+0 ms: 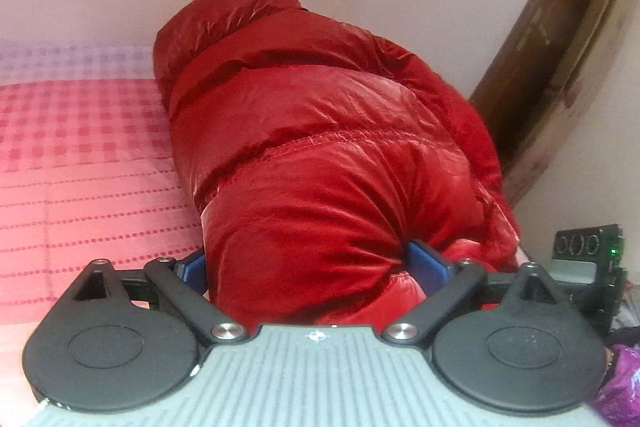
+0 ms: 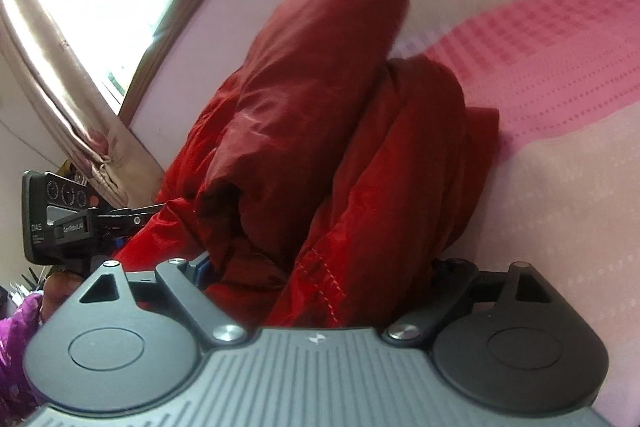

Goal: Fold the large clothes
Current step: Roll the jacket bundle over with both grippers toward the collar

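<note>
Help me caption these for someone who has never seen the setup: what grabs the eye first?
The shiny red puffer jacket dominates both views, bunched into a thick bundle on the pink checked bedspread beside the pale wall. The left gripper and the right gripper each have jacket fabric bulging between their fingers. A bright window with a beige curtain glows at the right wrist view's upper left.

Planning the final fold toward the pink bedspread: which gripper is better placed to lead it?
Probably the right gripper: it clamps the red jacket at the edge beside open bedspread. The left gripper grips the bundle's end, nearer the wall.
</note>
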